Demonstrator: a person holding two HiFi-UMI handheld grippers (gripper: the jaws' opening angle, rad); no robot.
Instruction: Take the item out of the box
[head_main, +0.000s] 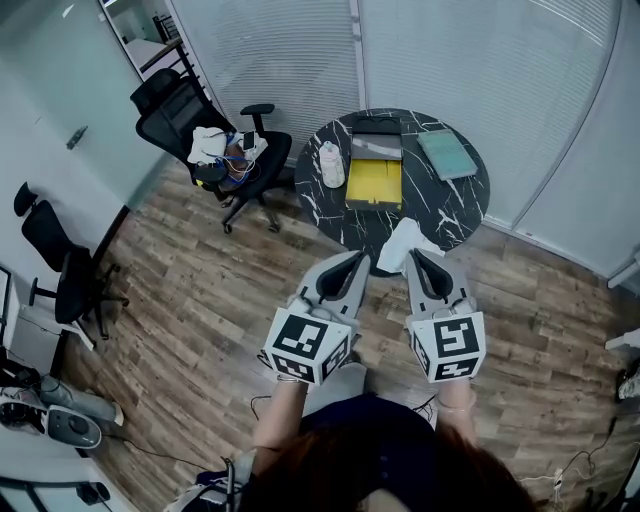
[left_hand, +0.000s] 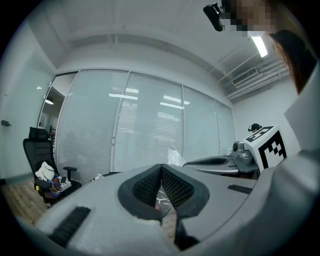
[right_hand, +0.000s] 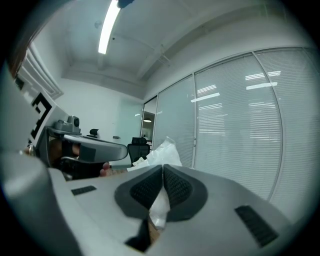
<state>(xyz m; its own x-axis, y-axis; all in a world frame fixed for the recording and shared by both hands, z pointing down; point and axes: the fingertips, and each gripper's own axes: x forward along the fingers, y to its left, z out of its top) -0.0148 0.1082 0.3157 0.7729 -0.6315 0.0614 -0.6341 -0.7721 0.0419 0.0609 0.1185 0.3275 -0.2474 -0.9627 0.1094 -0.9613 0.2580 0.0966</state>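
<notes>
An open box (head_main: 373, 172) with a yellow inside lies on the round black marble table (head_main: 455, 205), apart from both grippers. A crumpled sheet of white paper (head_main: 403, 243) hangs over the table's near edge, and my right gripper (head_main: 416, 256) is shut on it. In the right gripper view the paper (right_hand: 161, 151) rises past the closed jaws of the right gripper (right_hand: 163, 170) and shows again below them. My left gripper (head_main: 361, 258) is beside it, shut with nothing in it. In the left gripper view the left gripper (left_hand: 161, 169) shows pads pressed together.
A white shoe-like item (head_main: 331, 164) lies left of the box and a teal flat piece (head_main: 447, 153) right of it. A black office chair (head_main: 215, 140) piled with things stands left of the table, another chair (head_main: 60, 265) further left. Blinds and glass walls ring the table.
</notes>
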